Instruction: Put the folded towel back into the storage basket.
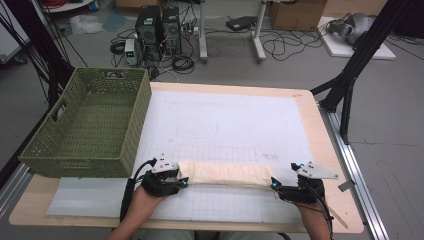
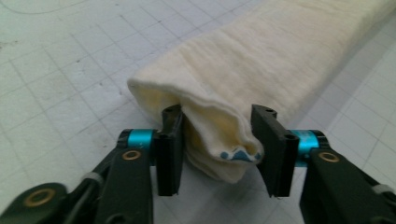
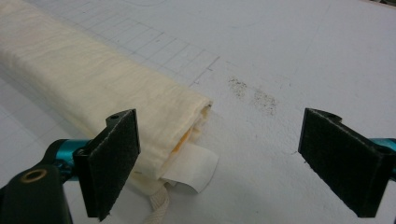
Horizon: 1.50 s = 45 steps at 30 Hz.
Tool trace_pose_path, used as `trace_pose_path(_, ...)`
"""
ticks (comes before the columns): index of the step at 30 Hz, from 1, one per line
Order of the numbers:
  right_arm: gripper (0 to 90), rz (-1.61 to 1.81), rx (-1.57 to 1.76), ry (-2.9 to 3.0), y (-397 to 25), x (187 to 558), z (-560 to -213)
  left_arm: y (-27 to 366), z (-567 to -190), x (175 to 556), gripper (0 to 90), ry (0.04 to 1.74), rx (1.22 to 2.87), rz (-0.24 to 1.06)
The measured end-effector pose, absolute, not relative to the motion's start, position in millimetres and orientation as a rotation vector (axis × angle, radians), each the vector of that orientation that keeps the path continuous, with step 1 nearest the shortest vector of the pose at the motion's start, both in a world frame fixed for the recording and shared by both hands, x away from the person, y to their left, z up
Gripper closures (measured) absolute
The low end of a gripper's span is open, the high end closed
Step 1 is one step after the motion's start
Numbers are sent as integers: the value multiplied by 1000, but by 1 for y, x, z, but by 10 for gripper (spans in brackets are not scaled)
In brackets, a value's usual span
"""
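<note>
High view: the folded cloth (image 1: pixel 225 174) lies along the desk's (image 1: pixel 320 135) near edge between my claws. Left gripper view: left claw (image 2: pixel 219 147) half-shut around a soft, limp corner. Right gripper view: right claw (image 3: pixel 219 158) gaping; I'd pinch the layered end.

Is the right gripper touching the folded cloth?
Cannot tell. In the right gripper view the right gripper is wide open; its left pad overlaps the cloth edge, but neither contact nor a gap shows plainly.
</note>
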State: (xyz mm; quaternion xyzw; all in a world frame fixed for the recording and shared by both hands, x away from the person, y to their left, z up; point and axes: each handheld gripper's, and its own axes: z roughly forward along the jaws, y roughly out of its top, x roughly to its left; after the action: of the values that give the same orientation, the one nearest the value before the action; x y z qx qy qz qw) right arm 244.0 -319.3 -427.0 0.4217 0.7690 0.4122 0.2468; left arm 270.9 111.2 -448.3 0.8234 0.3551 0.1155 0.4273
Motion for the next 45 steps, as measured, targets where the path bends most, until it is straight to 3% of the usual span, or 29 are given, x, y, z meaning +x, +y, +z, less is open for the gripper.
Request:
trace_pose_path(7, 140, 1107, 1185, 2076, -320, 244, -426, 114, -449, 272, 791, 853, 2033, 268)
trace_pose_path(17, 113, 1108, 1225, 2087, -320, 245, -426, 129, -439, 275, 802, 863, 1872, 262)
trace_pose_path(23, 118, 1139, 1266, 2092, -317, 247, -428, 131, -438, 275, 798, 849, 1873, 258)
trace_pose_path(26, 221, 1171, 1251, 2125, -313, 246, -430, 130, -438, 275, 797, 846, 1873, 264)
trace_pose_path(33, 346, 1148, 1201, 2243, -299, 248, -438, 130, -439, 275, 797, 833, 1883, 274)
trace_pose_path(42, 397, 1115, 1225, 2297, -297, 250, -450, 129, -440, 275, 795, 822, 1909, 283)
trace_pose_path(45, 496, 1116, 1210, 2311, -293, 248, -449, 129, -440, 276, 794, 825, 1908, 285)
